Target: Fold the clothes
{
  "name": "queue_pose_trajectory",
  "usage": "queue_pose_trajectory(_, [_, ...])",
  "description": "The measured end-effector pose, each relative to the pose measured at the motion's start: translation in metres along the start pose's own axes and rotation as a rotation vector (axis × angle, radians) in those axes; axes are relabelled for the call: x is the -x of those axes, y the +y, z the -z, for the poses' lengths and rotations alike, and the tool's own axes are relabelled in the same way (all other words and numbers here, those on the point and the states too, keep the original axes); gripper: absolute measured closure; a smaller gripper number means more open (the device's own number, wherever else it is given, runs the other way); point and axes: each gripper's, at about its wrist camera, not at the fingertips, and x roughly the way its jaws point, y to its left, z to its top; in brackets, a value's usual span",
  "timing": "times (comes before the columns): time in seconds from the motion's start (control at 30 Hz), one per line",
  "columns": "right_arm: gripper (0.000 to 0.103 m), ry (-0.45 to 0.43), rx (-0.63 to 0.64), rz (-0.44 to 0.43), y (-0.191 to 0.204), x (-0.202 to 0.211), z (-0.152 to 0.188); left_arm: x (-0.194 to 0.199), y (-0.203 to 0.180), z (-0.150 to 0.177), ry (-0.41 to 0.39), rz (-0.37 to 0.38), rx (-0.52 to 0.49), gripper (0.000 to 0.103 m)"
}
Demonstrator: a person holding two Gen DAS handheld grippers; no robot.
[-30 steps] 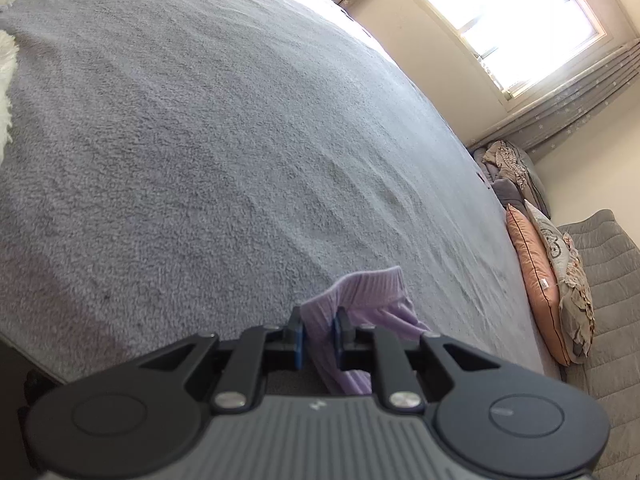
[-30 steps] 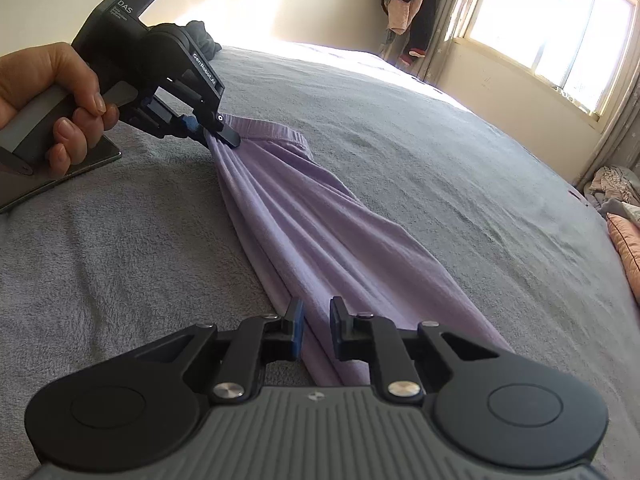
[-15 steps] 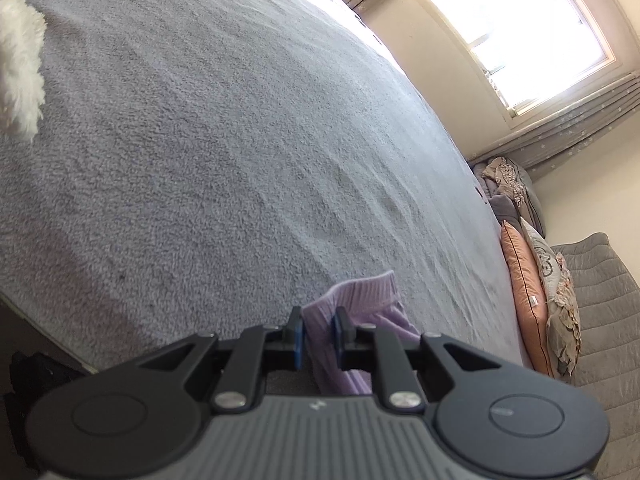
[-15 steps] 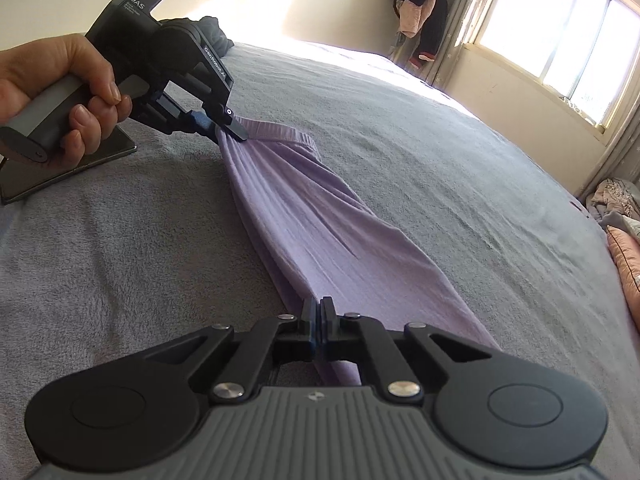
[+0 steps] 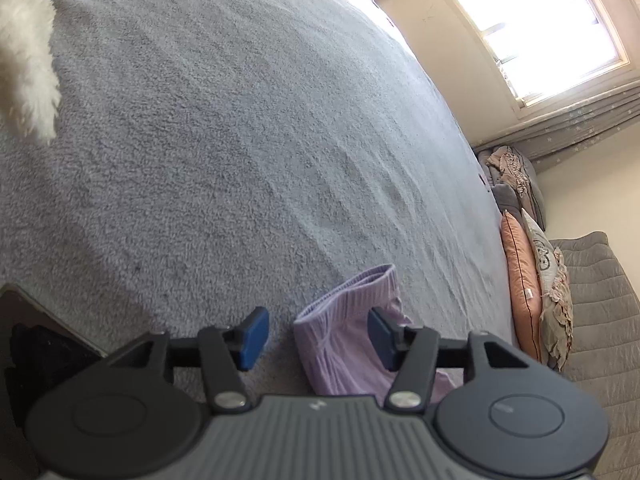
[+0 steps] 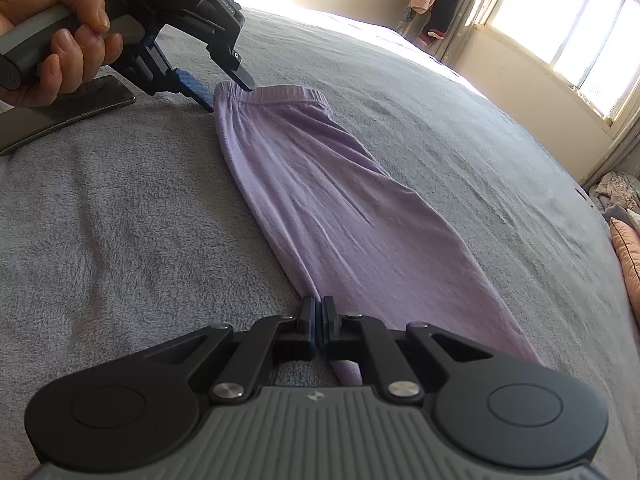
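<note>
A lilac pair of trousers (image 6: 332, 204) lies stretched out on the grey bedspread (image 6: 120, 220), its elastic waistband (image 6: 276, 94) at the far end. My right gripper (image 6: 319, 312) is shut on the near edge of the trousers. My left gripper (image 6: 224, 88) is open at the waistband corner, its jaws apart and the cloth loose between them. In the left wrist view the waistband (image 5: 352, 312) lies between the spread blue pads (image 5: 252, 336) of the left gripper (image 5: 316, 336).
A dark flat tablet-like slab (image 6: 68, 116) lies on the bed by the left hand. A white fluffy item (image 5: 24, 64) lies at the far left. Cushions (image 5: 520, 288) and a grey sofa (image 5: 592, 320) stand beyond the bed's edge. Clothes hang near the window (image 6: 432, 0).
My left gripper has opened and let go of the waistband, which now rests on the bed. My right gripper shut on the trousers' near edge and stays shut.
</note>
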Motion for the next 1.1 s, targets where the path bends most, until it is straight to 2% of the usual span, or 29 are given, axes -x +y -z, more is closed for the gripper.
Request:
queue_pose_trajectory(0.07, [0.099, 0.001, -0.031, -0.012, -0.003, 0.0, 0.0, 0.01, -0.011, -0.008, -0.049, -0.006, -0.07, 0.04])
queue_pose_trajectory(0.13, [0.099, 0.003, -0.053, -0.022, -0.005, -0.001, -0.001, 0.009, -0.022, -0.016, -0.078, -0.004, -0.172, 0.028])
queue_pose_trajectory(0.17, [0.099, 0.004, -0.063, -0.026, -0.006, -0.001, -0.001, -0.002, -0.032, -0.022, -0.054, 0.027, -0.235, 0.019])
queue_pose_trajectory(0.2, [0.098, 0.004, -0.071, -0.029, -0.006, -0.001, -0.001, -0.012, -0.042, -0.027, -0.029, 0.057, -0.297, 0.016])
queue_pose_trajectory(0.27, [0.098, 0.006, -0.075, -0.036, -0.007, -0.002, -0.002, -0.039, -0.057, -0.032, 0.051, 0.093, -0.426, 0.016])
queue_pose_trajectory(0.33, [0.097, 0.006, -0.077, -0.04, -0.007, -0.001, -0.002, -0.066, -0.064, -0.031, 0.128, 0.078, -0.503, 0.016])
queue_pose_trajectory(0.4, [0.095, 0.006, -0.083, -0.043, -0.008, 0.0, -0.001, -0.081, -0.066, -0.033, 0.171, 0.098, -0.551, 0.016])
queue_pose_trajectory(0.47, [0.095, 0.006, -0.078, -0.044, -0.007, 0.0, -0.001, -0.093, -0.062, -0.034, 0.187, 0.091, -0.602, 0.016])
queue_pose_trajectory(0.57, [0.095, 0.006, -0.072, -0.048, -0.008, -0.001, -0.001, -0.099, -0.058, -0.03, 0.18, 0.137, -0.612, 0.016])
queue_pose_trajectory(0.63, [0.095, 0.006, -0.077, -0.054, -0.009, 0.0, 0.0, -0.101, -0.063, -0.026, 0.192, 0.149, -0.64, 0.027])
queue_pose_trajectory(0.67, [0.095, 0.006, -0.079, -0.055, -0.01, 0.0, 0.0, -0.103, -0.066, -0.023, 0.202, 0.152, -0.653, 0.048])
queue_pose_trajectory(0.7, [0.095, 0.006, -0.08, -0.056, -0.01, 0.001, 0.0, -0.104, -0.069, -0.02, 0.208, 0.133, -0.669, 0.061])
queue_pose_trajectory(0.8, [0.095, 0.005, -0.081, -0.056, -0.009, 0.002, 0.0, -0.105, -0.07, -0.018, 0.199, 0.118, -0.691, 0.07])
queue_pose_trajectory(0.87, [0.095, 0.005, -0.079, -0.054, -0.009, 0.003, 0.0, -0.102, -0.068, -0.021, 0.186, 0.111, -0.667, 0.074])
queue_pose_trajectory(1.1, [0.095, 0.004, -0.076, -0.052, -0.009, 0.002, 0.0, -0.088, -0.067, -0.025, 0.095, 0.049, -0.605, 0.076])
